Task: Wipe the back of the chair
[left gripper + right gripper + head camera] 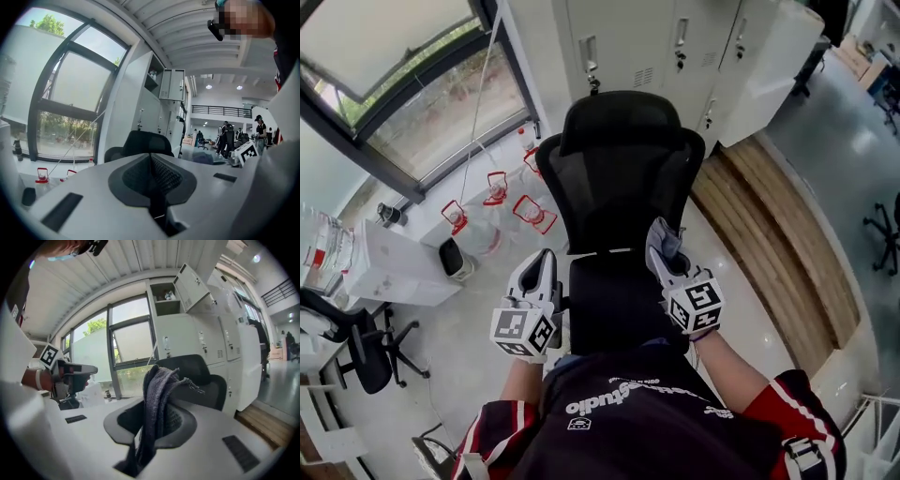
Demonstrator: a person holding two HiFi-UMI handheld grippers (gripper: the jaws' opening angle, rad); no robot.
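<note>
Grey terry cloth [157,394] hangs pinched in the right hand-held gripper [152,437] while the left hand-held gripper [154,187] is clenched empty, both poised near the black mesh office chair [617,281] just beyond, so wiping looks unstarted: next, press cloth onto its upright, smooth backrest [614,192].

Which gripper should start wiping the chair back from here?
Right. The right gripper is shut on the grey cloth and sits close to the chair back. The left gripper is shut with nothing between its jaws.
</note>
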